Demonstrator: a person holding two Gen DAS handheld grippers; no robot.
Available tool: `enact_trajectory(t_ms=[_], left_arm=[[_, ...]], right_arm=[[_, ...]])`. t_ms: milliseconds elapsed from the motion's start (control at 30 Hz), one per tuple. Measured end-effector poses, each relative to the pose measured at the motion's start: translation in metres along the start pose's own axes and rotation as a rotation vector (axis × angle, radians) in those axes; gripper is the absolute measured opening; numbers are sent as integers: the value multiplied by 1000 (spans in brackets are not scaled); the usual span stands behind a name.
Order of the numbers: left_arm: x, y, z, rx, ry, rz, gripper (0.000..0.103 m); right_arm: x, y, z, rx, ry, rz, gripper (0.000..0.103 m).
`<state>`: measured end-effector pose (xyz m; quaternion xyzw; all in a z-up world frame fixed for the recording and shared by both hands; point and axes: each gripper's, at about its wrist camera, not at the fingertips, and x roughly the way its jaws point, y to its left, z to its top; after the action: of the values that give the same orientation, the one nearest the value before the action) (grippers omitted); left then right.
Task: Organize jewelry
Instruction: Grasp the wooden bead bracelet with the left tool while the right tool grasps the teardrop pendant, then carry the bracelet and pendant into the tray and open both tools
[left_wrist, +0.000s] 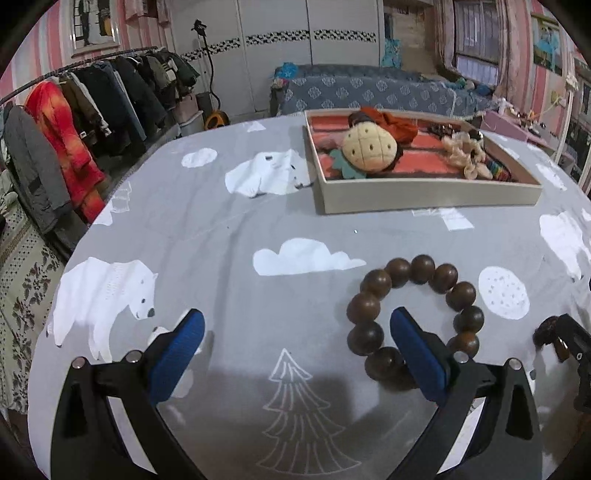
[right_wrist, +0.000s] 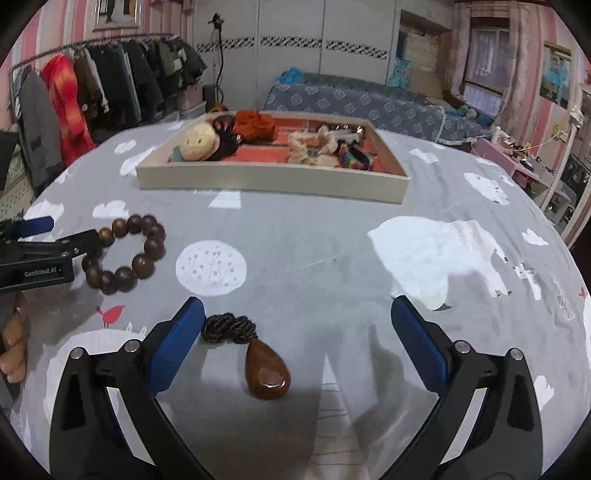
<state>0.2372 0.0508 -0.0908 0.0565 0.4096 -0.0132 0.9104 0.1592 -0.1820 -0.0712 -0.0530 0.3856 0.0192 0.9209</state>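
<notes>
A brown wooden bead bracelet (left_wrist: 415, 317) lies on the grey bear-print cloth; it also shows in the right wrist view (right_wrist: 125, 253). My left gripper (left_wrist: 297, 332) is open, its right finger inside the bracelet's ring. A brown teardrop pendant (right_wrist: 266, 369) with a braided dark cord (right_wrist: 227, 328) lies between the fingers of my open right gripper (right_wrist: 297, 325), close to the left finger. A beige tray (left_wrist: 424, 192) with a red lining holds a pineapple plush, scrunchies and other accessories; the right wrist view shows the tray (right_wrist: 273, 181) too.
The cloth-covered table (right_wrist: 314, 251) drops off at the left toward a clothes rack (left_wrist: 92, 103). A sofa (left_wrist: 369, 88) stands behind the tray. The right gripper's edge shows at the far right of the left wrist view (left_wrist: 569, 343).
</notes>
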Motion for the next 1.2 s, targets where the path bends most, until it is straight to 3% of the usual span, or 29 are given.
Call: enact_trajectory(t_ms=[333, 500, 533, 667, 800, 900, 1033, 1200], left_arm=[[8, -16, -1, 82, 11, 0, 98], [10, -18, 0, 89, 15, -19, 96], [11, -18, 0, 86, 21, -31, 92], [17, -20, 1, 80, 49, -68, 69], [18, -21, 1, 76, 57, -94, 62], [17, -23, 2, 82, 59, -108, 53], [12, -35, -1, 126, 44, -114, 28], [10, -40, -3, 152, 24, -78, 20]], right_arm=[[7, 13, -3, -62, 38, 44, 94], [14, 12, -3, -56, 75, 73, 74], [16, 12, -3, -52, 81, 79, 72], [19, 10, -2, -44, 99, 101, 47], [20, 6, -1, -24, 105, 115, 32], [21, 3, 0, -18, 112, 123, 30], [21, -1, 1, -10, 112, 133, 28], [19, -3, 1, -10, 101, 140, 27]])
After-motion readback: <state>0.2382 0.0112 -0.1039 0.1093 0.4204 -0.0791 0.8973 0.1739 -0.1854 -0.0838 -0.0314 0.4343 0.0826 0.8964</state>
